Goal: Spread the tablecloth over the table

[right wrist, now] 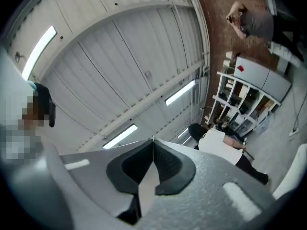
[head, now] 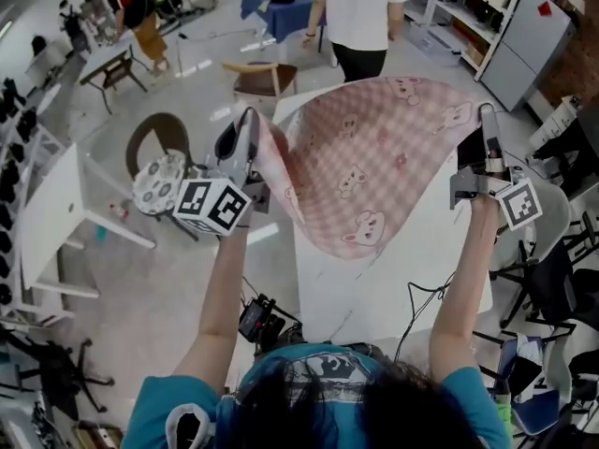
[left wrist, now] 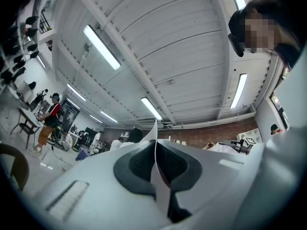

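A crowded workshop floor surrounds the white table [head: 374, 293] below me. Both claws are clamped on the pink checked tablecloth [head: 374, 157], which is raised above the table. The left gripper [head: 249, 120] pinches one corner over the table's left side, and the right gripper [head: 487, 112] pinches the other over its right side. The held edge runs across the table, and the loose end sags toward the near end. I judge both hands equally placed to lay it down.

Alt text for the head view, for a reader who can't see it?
From above: a person holds a pink checked tablecloth up over a white table, left gripper and right gripper each clamped on a corner. Another person stands beyond.
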Action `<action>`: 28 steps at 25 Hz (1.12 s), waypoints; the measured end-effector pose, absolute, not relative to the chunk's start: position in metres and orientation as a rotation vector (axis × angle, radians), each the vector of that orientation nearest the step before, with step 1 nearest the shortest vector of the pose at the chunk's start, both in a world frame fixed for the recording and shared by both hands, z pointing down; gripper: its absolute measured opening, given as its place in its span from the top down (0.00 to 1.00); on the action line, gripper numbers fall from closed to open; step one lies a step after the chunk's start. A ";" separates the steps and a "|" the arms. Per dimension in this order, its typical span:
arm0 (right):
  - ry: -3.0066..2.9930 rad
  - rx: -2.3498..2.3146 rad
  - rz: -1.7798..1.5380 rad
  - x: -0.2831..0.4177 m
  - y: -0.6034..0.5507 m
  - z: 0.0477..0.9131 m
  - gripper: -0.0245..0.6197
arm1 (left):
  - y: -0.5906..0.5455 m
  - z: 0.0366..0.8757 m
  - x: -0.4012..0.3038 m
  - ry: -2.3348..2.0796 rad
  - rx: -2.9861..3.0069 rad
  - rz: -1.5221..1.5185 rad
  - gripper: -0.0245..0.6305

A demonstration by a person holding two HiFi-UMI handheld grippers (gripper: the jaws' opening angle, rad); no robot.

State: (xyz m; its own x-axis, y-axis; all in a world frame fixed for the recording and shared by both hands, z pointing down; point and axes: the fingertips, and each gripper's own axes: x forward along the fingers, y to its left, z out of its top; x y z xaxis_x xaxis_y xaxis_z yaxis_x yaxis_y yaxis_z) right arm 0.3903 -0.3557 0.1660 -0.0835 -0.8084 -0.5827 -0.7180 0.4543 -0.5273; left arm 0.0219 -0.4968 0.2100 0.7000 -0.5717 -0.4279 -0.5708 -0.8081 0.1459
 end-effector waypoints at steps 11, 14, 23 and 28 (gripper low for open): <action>1.429 -1.603 -0.138 0.531 -0.213 0.257 0.96 | -0.478 0.308 0.121 -0.693 2.897 -0.353 0.92; 1.415 -1.754 -0.192 0.554 -0.182 0.286 0.95 | -0.466 0.325 0.147 -0.635 2.907 -0.276 0.92; 1.214 -1.867 -0.246 0.623 -0.073 0.350 0.95 | -0.402 0.366 0.217 -0.478 2.890 -0.135 0.92; 1.317 -1.885 -0.427 0.617 -0.059 0.400 0.95 | -0.396 0.410 0.187 -0.653 2.795 -0.069 0.92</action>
